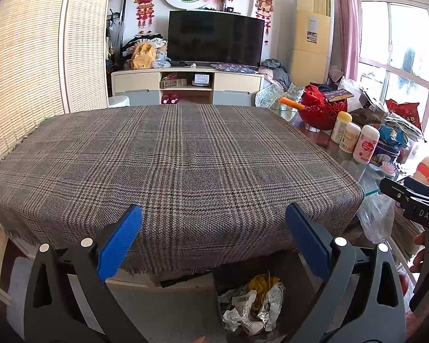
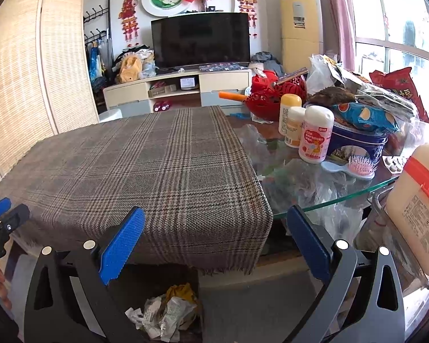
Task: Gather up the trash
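Observation:
A dark bin (image 1: 218, 283) stands on the floor below the table's near edge. It holds crumpled white paper (image 1: 243, 311) and a yellow wrapper (image 1: 261, 283). The right wrist view shows the same bin (image 2: 191, 278) with the paper (image 2: 166, 318) inside. My left gripper (image 1: 213, 214) is open above the edge of the plaid cloth (image 1: 168, 157), nothing between its blue pads. My right gripper (image 2: 214, 217) is also open and holds nothing, over the corner of the plaid cloth (image 2: 146, 165). No loose trash shows on the cloth.
The glass table top (image 2: 323, 203) to the right carries white bottles (image 2: 314, 137), a red basket (image 2: 268, 94), a blue tin (image 2: 357, 143), snack bags (image 2: 366, 115), a pink hairbrush (image 2: 357, 167) and clear plastic film (image 2: 300, 183). A large cream jug (image 2: 417, 208) stands at far right. A folding screen (image 1: 28, 57) closes the left.

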`<action>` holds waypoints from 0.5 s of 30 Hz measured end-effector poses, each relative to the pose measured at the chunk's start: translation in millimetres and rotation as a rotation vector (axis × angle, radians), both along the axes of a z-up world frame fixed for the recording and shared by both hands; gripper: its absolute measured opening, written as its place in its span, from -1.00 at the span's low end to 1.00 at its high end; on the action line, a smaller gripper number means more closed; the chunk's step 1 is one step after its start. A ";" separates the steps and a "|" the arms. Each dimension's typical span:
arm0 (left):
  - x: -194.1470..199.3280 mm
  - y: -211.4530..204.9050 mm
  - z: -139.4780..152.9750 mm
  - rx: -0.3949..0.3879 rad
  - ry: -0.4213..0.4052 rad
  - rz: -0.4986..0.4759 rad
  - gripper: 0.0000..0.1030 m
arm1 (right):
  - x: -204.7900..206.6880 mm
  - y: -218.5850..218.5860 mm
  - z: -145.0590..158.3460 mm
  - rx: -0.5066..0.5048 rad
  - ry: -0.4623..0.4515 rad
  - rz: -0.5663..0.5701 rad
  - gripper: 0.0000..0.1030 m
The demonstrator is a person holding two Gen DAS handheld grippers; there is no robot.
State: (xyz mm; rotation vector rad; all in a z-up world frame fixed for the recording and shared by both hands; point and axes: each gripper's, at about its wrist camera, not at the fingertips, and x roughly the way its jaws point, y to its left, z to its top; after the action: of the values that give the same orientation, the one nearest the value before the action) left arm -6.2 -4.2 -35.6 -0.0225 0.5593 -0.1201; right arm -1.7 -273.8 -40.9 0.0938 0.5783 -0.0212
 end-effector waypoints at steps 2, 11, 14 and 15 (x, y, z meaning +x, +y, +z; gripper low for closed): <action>-1.2 0.0 0.9 0.003 -0.006 -0.002 0.84 | 0.1 -0.1 -0.3 0.000 0.002 0.000 0.94; -1.6 2.4 1.0 -0.004 -0.001 0.000 0.84 | 0.4 -4.3 -1.2 0.015 0.008 -0.010 0.94; -1.3 2.6 0.5 -0.003 0.003 -0.002 0.84 | 0.9 -5.6 -1.7 0.021 0.012 -0.012 0.94; -1.0 2.8 0.4 -0.002 0.003 -0.003 0.84 | 1.3 -5.7 -2.1 0.022 0.015 -0.012 0.94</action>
State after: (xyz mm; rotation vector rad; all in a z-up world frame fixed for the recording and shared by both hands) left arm -7.2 -1.4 -35.3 -0.0237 0.5627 -0.1235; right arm -0.4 -279.5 -43.0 0.1183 0.5929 -0.0276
